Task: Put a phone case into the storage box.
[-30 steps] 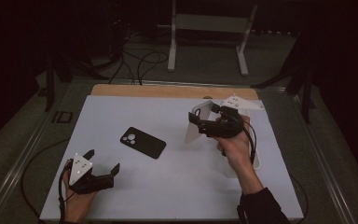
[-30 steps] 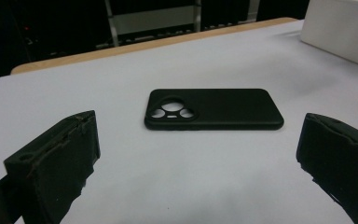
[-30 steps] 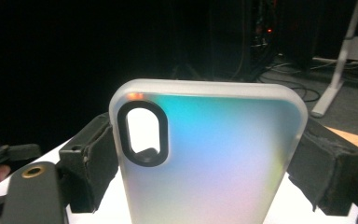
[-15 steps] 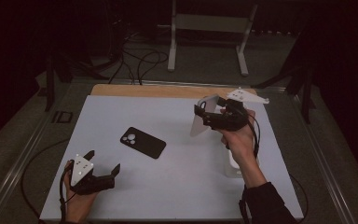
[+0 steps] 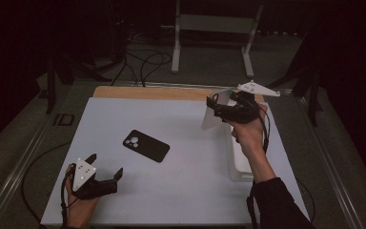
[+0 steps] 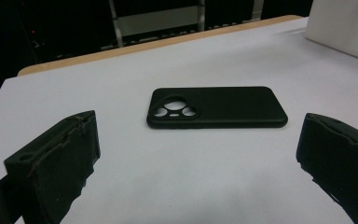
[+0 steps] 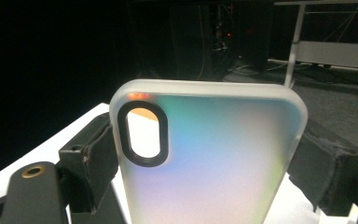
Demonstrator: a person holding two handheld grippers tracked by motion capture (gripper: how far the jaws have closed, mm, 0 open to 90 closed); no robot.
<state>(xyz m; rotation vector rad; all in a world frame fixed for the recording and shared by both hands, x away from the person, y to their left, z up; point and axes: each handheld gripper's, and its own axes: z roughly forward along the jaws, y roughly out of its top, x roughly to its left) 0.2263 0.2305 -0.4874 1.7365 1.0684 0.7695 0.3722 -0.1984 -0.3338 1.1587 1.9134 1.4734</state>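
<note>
At the near left corner of the white worktop (image 5: 181, 191), the left hand-held gripper (image 5: 106, 168) rests low in the person's hand, its jaws spread wide with nothing between them. Just beyond it, toward the middle of the worktop, a black phone case (image 5: 146, 145) lies flat with its camera cut-outs facing up; in the left gripper view it sits between and past the two jaws, apart from both. On the right, a white tray (image 5: 240, 160) lies under the raised forearm. Farther back, the right hand-held gripper (image 5: 213, 107) is lifted above the worktop, its jaws clamped on the two long edges of a frosted translucent phone case (image 7: 209, 158).
</note>
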